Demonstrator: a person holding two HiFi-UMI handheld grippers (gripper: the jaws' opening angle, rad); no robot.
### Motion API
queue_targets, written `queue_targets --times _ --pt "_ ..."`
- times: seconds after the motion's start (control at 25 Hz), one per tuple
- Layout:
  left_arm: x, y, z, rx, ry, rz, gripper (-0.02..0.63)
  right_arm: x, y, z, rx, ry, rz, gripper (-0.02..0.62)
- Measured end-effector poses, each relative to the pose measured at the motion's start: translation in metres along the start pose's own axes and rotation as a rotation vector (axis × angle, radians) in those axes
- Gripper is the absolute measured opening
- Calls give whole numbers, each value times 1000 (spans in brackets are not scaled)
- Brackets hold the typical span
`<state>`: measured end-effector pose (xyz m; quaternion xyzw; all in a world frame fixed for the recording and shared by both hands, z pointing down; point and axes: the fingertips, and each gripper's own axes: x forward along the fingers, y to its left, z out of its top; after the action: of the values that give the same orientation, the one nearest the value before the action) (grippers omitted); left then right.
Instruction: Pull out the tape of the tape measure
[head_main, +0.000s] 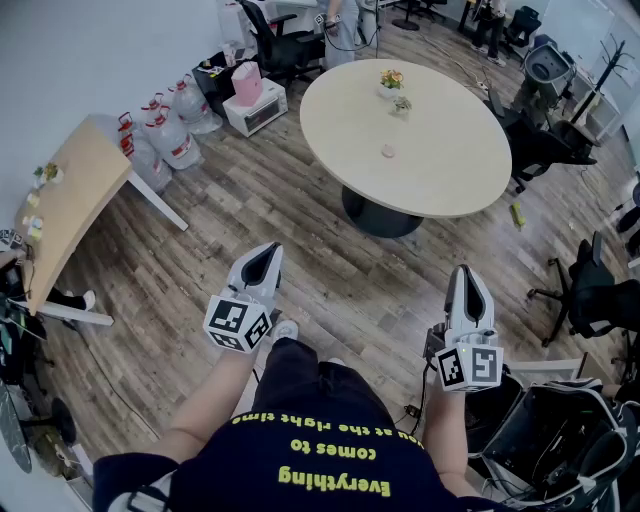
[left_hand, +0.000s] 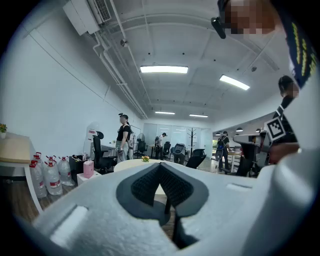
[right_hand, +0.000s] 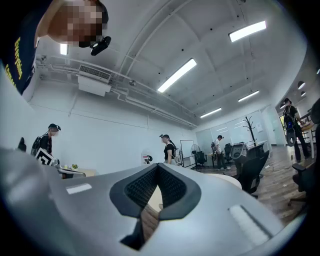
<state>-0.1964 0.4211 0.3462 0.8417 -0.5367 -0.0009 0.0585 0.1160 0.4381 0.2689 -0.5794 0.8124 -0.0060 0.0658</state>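
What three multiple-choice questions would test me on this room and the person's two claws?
1. Where does the small pot of orange flowers stand? A on the floor; B on the round beige table; C on the rectangular wooden desk.
2. What colour is the lettering on the person's dark shirt? A yellow; B white; C red.
3. How are the left claw and the right claw? A wide open; B each gripping a bottle; C shut, empty.
1 B: the pot sits on the tabletop's far side. 2 A: the letters show yellow. 3 C: each claw's view shows pads together, nothing between.
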Motion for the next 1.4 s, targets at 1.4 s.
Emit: queue_targets --times 1.4 --pt "34 -9 27 19 -13 -23 227 22 16 -14 32 71 60 152"
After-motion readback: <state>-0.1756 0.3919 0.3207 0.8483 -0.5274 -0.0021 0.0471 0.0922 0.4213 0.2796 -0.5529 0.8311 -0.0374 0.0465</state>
